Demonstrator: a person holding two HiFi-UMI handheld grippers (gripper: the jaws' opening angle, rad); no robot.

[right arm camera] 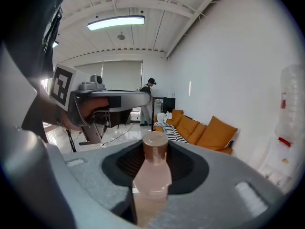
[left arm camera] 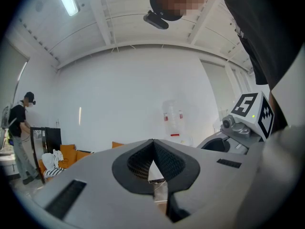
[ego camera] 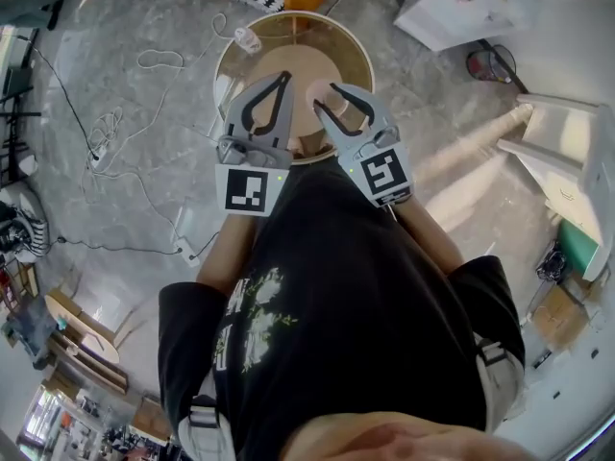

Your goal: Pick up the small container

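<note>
My right gripper (right arm camera: 155, 149) is clamped on the small container (right arm camera: 151, 180), a pale pink, see-through bottle with a brownish cap (right arm camera: 155, 143). The dark pads press on its two sides, and the cap stands up above them near the jaw tips. The lower part of the bottle runs down through the gap between the jaws towards the camera, and I cannot see its base. From the head view the container shows as a small pink spot between the right jaws, just right of the left gripper's tips.

My left gripper (left arm camera: 152, 142) is closed with nothing in it: the jaw tips touch, and only a thin slit stays open behind them. The two grippers sit side by side and close together. Each one's marker cube (ego camera: 246, 190) faces back towards me.

Below them is the round table (ego camera: 223, 70), a light wooden top with a raised rim. The grippers cover its near edge in the head view. Around the table the grey floor (ego camera: 125, 200) carries loose cables (ego camera: 144, 60) off to the left.

Farther out, the right gripper view shows an orange sofa (right arm camera: 209, 132) against the right wall with a striped cloth (right arm camera: 169, 130) on its far end. A person (right arm camera: 150, 87) stands at the far end of the room, and a long ceiling light (right arm camera: 116, 22) glows overhead
</note>
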